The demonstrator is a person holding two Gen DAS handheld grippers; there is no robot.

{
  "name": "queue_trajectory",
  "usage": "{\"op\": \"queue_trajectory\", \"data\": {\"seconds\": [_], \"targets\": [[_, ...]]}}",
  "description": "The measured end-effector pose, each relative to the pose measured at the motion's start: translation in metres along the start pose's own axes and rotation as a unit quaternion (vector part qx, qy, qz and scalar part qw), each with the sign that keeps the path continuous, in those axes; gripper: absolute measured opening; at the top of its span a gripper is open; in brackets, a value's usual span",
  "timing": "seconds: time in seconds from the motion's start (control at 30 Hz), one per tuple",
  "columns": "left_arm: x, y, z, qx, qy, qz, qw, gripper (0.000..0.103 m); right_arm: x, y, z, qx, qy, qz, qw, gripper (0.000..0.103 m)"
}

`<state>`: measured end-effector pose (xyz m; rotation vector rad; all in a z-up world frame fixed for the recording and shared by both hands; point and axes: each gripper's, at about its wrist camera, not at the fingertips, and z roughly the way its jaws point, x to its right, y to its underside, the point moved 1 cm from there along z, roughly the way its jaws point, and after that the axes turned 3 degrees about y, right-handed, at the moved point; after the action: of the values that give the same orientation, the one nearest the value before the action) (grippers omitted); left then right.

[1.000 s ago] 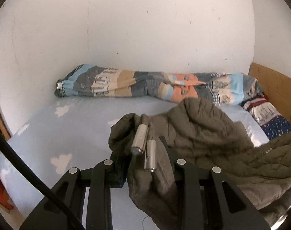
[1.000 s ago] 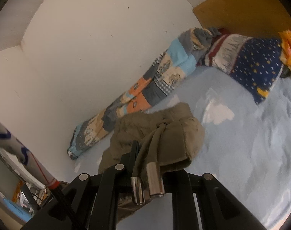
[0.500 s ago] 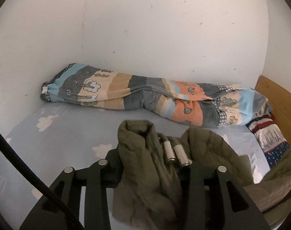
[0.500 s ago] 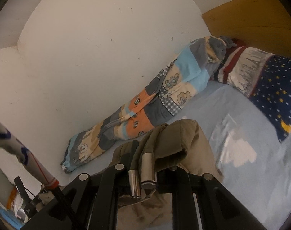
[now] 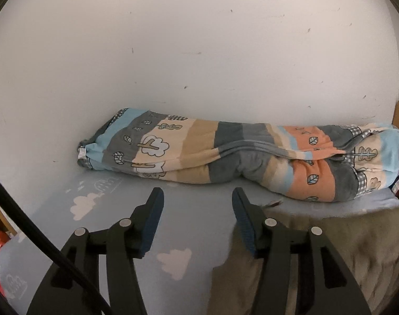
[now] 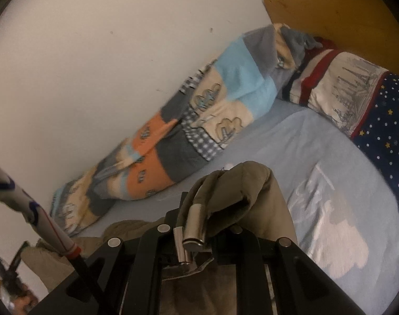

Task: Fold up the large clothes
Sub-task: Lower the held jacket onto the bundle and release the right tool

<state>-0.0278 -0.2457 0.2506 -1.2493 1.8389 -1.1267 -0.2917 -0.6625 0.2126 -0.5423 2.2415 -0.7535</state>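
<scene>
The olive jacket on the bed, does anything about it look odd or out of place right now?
Yes. The olive jacket is bunched up rather than spread flat: the right gripper is shut on a fold, with two metal cord ends dangling over it. The left gripper is opening with nothing between its fingers; the jacket lies crumpled beside it on the blue sheet.

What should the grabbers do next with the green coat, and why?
Probably the right gripper should lower its fold onto the bed sheet and let go. It is shut on the green coat, while the left gripper is opening with nothing between its pads, the coat beside it.
</scene>
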Motion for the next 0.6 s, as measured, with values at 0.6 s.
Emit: {"op": "queue_trajectory", "data": {"seconds": [0.6], "targets": [[0.142,0.1,0.059,-0.176,0.159,0.077,0.9685,0.054,0.021,0.001,0.098,-0.053,0.041,0.013,0.998,0.015]]}}
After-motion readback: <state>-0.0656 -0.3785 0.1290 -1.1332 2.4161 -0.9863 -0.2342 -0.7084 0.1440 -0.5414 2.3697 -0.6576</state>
